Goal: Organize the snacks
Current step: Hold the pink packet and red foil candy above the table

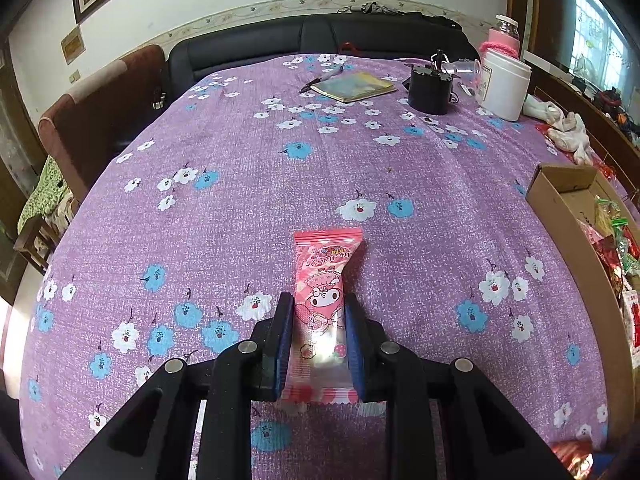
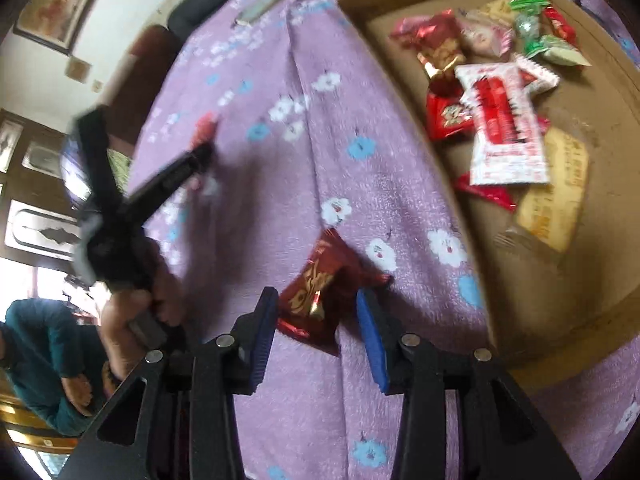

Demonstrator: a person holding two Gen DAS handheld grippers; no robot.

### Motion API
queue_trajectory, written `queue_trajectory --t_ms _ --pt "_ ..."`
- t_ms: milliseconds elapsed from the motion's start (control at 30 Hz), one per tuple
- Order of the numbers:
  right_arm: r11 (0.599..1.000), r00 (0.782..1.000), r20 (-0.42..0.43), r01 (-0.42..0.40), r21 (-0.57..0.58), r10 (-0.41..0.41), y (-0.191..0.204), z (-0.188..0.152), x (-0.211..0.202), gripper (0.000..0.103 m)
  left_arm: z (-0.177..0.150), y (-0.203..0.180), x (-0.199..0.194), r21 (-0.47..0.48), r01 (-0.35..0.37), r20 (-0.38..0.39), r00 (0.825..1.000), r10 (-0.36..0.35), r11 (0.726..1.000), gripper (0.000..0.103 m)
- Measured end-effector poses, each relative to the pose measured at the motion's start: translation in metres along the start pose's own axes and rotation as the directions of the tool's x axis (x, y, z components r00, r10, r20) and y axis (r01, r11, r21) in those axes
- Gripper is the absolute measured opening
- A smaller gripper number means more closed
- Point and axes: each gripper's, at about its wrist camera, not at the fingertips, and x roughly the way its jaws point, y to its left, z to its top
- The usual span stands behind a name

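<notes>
My left gripper [image 1: 318,306] is shut on a pink snack packet [image 1: 326,276] with a cartoon figure; its blue pads pinch the packet's lower half just over the purple flowered tablecloth [image 1: 240,160]. In the right wrist view my right gripper [image 2: 316,294] stands open above a red and gold snack [image 2: 314,276] that lies on the cloth, showing between the fingers but clear of the pads. To the right is a cardboard box [image 2: 580,264] holding several wrapped snacks [image 2: 504,132]. The left gripper [image 2: 176,172] shows blurred at the left, held by a hand [image 2: 128,312].
The box's near wall [image 1: 560,216] runs along the table's right side. At the far end stand a notebook [image 1: 354,86] with a pen, a black cup [image 1: 430,90], a white jar [image 1: 504,86] and a pink bottle. A seated person [image 2: 44,360] is beside the table.
</notes>
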Motion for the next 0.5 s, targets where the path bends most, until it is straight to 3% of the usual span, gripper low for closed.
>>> queue_trajectory --t_ms 100,200,333,400,500 --pt "0.995 0.997 0.072 0.044 -0.094 -0.037 0.017 0.009 0.005 0.028 0.0 0.002 0.0 -0.011 0.001 0.0 1.0 -0.001 1.0 0.025" --pt "0.982 0.984 0.16 0.1 -0.16 -0.074 0.037 0.029 0.002 0.025 0.001 0.004 0.0 -0.027 0.0 0.0 1.0 0.0 1.0 0.025" --pt "0.972 0.944 0.321 0.142 -0.187 -0.076 0.062 0.071 -0.01 0.024 0.002 0.009 0.002 -0.051 0.002 0.0 1.0 -0.002 0.999 0.025" --pt "0.976 0.935 0.352 0.117 -0.183 -0.046 0.064 0.088 -0.009 0.024 0.002 0.01 0.002 -0.059 0.002 0.002 1.0 -0.002 0.998 0.025" --pt "0.98 0.939 0.345 0.079 -0.181 -0.012 0.064 0.112 0.013 0.024 0.002 0.009 0.002 -0.06 -0.001 0.006 1.0 0.001 0.998 0.025"
